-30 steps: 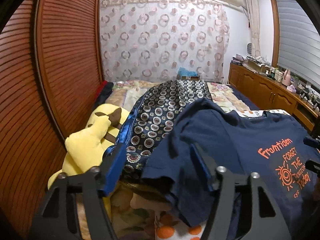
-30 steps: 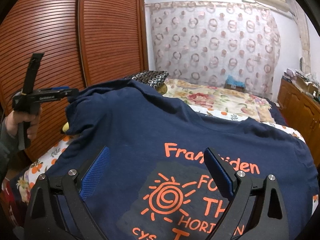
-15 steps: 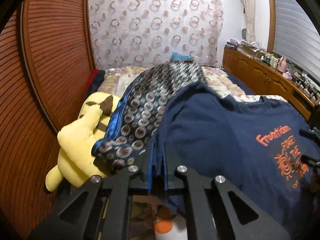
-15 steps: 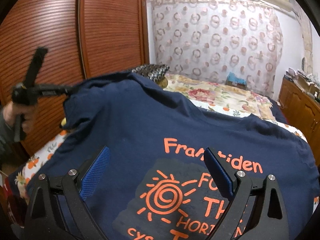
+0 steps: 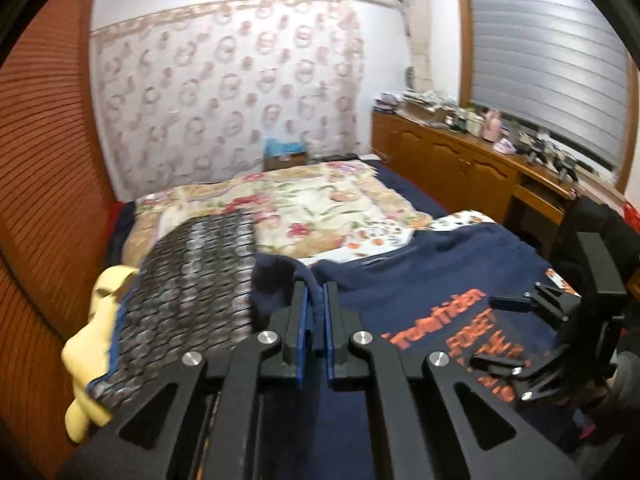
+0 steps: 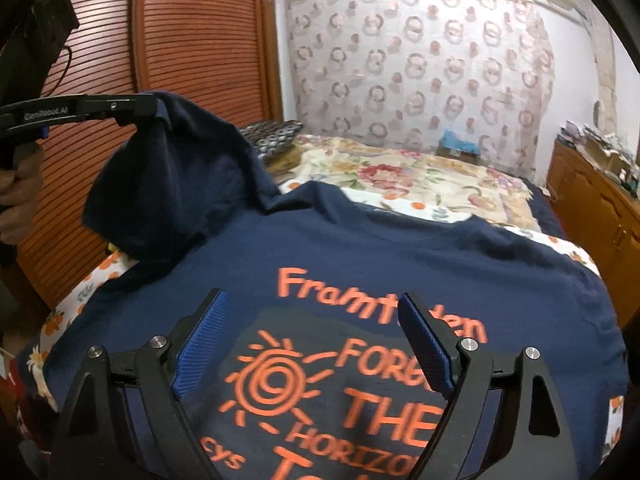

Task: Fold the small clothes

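Left gripper (image 5: 314, 320): I have it pinching the shirt's (image 6: 360, 248) sleeve, lifted off the bed (image 6: 420, 176).
Right gripper (image 6: 316, 344): jaws spread wide, I hold it over the orange print.
Shirt: navy, spread on the bed, print up.
Beside it: patterned cloth (image 5: 192, 280), yellow plush (image 5: 92, 344).

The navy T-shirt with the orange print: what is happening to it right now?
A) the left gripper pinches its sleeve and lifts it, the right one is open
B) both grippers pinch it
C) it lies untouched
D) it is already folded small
A: the left gripper is shut on the sleeve of the navy T-shirt, raised off the bed, while the right gripper is open above the print.
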